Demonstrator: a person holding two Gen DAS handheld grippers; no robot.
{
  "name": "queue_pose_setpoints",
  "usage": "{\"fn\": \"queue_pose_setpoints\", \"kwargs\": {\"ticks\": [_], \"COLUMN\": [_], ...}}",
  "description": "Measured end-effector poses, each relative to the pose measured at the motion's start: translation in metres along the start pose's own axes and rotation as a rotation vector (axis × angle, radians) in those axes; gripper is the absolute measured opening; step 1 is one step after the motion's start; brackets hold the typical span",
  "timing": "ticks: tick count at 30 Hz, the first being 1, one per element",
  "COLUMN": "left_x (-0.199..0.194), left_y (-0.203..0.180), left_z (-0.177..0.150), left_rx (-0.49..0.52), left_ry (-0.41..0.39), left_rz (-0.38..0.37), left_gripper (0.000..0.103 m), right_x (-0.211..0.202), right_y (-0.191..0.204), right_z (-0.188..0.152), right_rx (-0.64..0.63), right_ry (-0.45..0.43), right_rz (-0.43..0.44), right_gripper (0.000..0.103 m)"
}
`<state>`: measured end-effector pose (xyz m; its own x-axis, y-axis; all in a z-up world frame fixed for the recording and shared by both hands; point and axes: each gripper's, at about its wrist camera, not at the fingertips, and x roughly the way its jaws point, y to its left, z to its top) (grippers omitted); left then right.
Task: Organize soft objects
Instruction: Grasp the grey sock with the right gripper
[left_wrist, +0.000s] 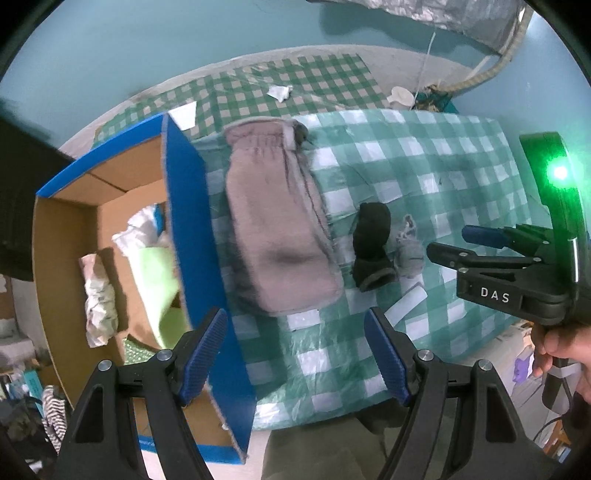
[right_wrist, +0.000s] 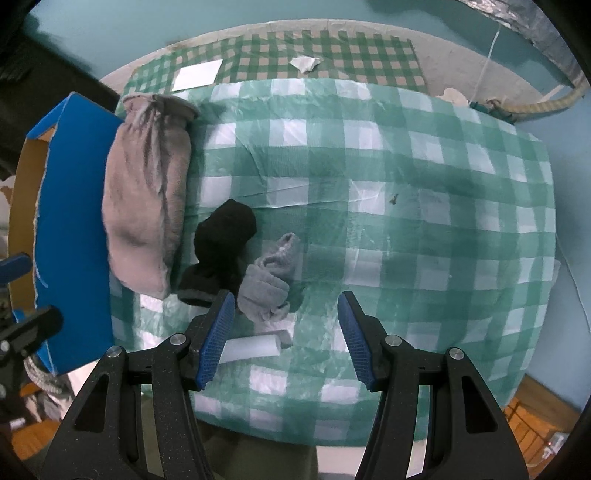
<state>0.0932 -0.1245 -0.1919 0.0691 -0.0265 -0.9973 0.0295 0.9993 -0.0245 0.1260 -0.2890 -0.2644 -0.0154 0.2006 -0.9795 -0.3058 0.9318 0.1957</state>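
A pinkish-grey fleece pouch (left_wrist: 277, 229) (right_wrist: 146, 192) lies on the green checked cloth (left_wrist: 424, 155) (right_wrist: 406, 184) against the blue-edged cardboard box (left_wrist: 188, 221) (right_wrist: 74, 206). A black sock (left_wrist: 371, 247) (right_wrist: 221, 243) and a grey sock (left_wrist: 408, 251) (right_wrist: 271, 273) lie side by side to its right. My left gripper (left_wrist: 295, 354) is open and empty, above the box wall and near the pouch's end. My right gripper (right_wrist: 286, 339) is open and empty, just short of the grey sock; it also shows in the left wrist view (left_wrist: 447, 245).
The box holds a lime-green cloth (left_wrist: 159, 280), white crumpled fabric (left_wrist: 140, 229) and a pale rolled item (left_wrist: 98, 295). A white foam strip (right_wrist: 255, 345) (left_wrist: 408, 304) lies near the socks. White paper scraps (right_wrist: 304, 63) lie on a farther checked cloth.
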Motion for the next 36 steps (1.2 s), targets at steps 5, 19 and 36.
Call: {"fn": "queue_pose_setpoints", "kwargs": {"ticks": [5, 19, 36], "left_x": [0.016, 0.045, 0.064], "left_y": [-0.013, -0.022, -0.043], "left_z": [0.005, 0.012, 0.033], "left_rx": [0.049, 0.057, 0.067], "left_ry": [0.012, 0.039, 0.063], "left_rz": [0.035, 0.037, -0.006], "left_gripper": [0.078, 0.078, 0.078], "right_x": [0.01, 0.057, 0.045], "right_y": [0.003, 0.008, -0.034], "right_z": [0.003, 0.008, -0.009], "right_rx": [-0.007, -0.032, -0.006], "right_ry": [0.006, 0.065, 0.043], "right_rz": [0.012, -0.023, -0.089], "right_gripper": [0.058, 0.058, 0.03]}}
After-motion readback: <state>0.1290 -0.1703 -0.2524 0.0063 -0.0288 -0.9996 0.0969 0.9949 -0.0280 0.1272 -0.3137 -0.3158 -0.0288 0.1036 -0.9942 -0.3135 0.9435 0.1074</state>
